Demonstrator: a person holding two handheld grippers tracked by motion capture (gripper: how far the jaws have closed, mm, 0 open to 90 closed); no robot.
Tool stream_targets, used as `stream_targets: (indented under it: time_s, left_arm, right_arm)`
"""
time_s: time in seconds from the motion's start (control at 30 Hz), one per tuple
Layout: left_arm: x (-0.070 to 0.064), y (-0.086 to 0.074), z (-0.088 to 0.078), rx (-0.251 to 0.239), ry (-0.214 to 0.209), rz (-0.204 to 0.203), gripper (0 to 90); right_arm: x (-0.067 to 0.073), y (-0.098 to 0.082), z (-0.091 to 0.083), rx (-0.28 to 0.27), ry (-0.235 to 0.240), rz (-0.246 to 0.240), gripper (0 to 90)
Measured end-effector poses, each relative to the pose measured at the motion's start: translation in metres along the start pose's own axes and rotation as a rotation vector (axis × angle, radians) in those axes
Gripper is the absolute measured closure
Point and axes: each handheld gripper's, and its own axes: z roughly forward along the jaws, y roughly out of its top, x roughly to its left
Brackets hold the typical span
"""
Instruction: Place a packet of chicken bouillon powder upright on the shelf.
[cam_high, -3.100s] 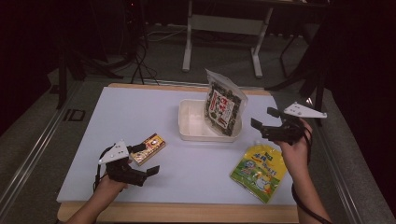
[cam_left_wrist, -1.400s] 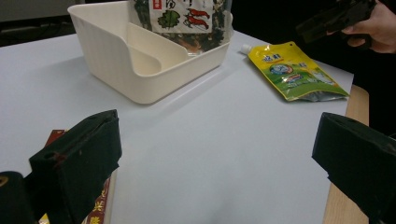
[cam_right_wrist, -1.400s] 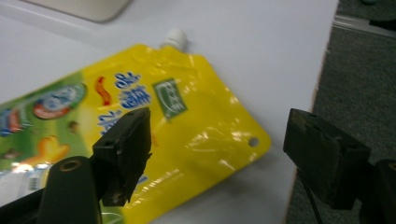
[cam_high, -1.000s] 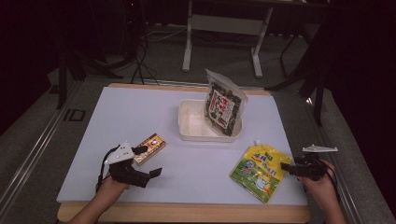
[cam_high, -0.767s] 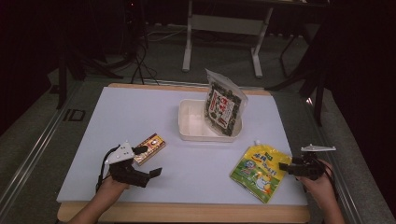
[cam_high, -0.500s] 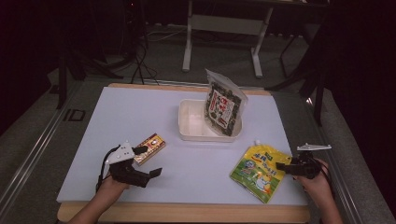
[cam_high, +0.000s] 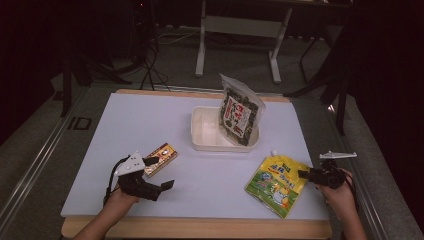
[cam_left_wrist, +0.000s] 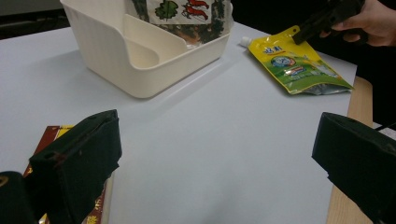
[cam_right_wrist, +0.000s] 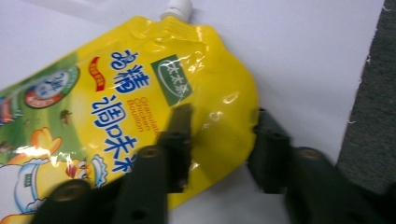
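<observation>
A yellow spouted pouch (cam_high: 275, 182) (cam_right_wrist: 116, 93) lies flat at the table's front right. My right gripper (cam_high: 301, 174) (cam_right_wrist: 219, 126) reaches in from the right. Its jaws have just been closing and now pinch the pouch's right edge between them. A red and gold box (cam_high: 161, 156) (cam_left_wrist: 49, 135) lies at the front left. My left gripper (cam_high: 162, 172) (cam_left_wrist: 219, 135) rests open beside it, one jaw over the box's near end, nothing between the jaws. From the left gripper view the pouch (cam_left_wrist: 299, 65) lies far off.
A cream bin (cam_high: 205, 135) (cam_left_wrist: 107, 51) stands at the middle back of the white table top (cam_high: 125, 125). A dark seaweed packet (cam_high: 240, 115) (cam_left_wrist: 187, 14) leans upright in the bin's right end. A wooden strip (cam_high: 200, 227) edges the table's front.
My right gripper has slid a little left onto the pouch's edge and its jaws have drawn together on it. The left hand and gripper have stayed put.
</observation>
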Motion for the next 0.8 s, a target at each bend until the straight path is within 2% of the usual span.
stream_targets:
  time_s: [0.03, 0.07, 0.1, 0.2, 0.3, 0.5, 0.6, 0.67, 0.8]
  left_arm:
    - [0.0, 0.0, 0.0, 0.001, 0.002, 0.001, 1.5]
    - [0.0, 0.0, 0.0, 0.0, 0.001, 0.001, 1.5]
    - [0.0, 0.0, 0.0, 0.001, 0.0, -0.001, 1.5]
    - [0.001, 0.0, 0.0, 0.003, 0.004, -0.002, 1.5]
    - [0.001, 0.0, -0.001, 0.001, 0.006, 0.0, 1.5]
    - [0.001, 0.001, -0.001, 0.001, 0.006, -0.003, 1.5]
    - [0.0, 0.001, -0.001, 0.001, 0.0, -0.005, 1.5]
    - [0.0, 0.001, 0.0, 0.004, -0.002, -0.005, 1.5]
    - [-0.001, 0.002, 0.001, 0.013, -0.01, -0.008, 1.5]
  right_arm:
    - [0.002, 0.001, 0.002, 0.012, 0.025, -0.006, 82.4]
    - [0.005, 0.002, 0.003, 0.027, 0.018, -0.02, 88.8]
    - [0.009, 0.004, 0.004, 0.033, 0.005, -0.03, 89.6]
    - [0.016, 0.007, 0.004, 0.043, -0.019, -0.055, 90.0]
    - [0.025, 0.014, -0.002, 0.022, -0.046, -0.087, 90.0]
    - [0.041, 0.024, -0.019, -0.025, -0.064, -0.129, 90.0]
    - [0.046, 0.027, -0.025, -0.046, -0.058, -0.143, 90.0]
    - [0.054, 0.03, -0.034, -0.081, -0.054, -0.161, 90.0]
    - [0.066, 0.035, -0.045, -0.11, -0.05, -0.193, 90.0]
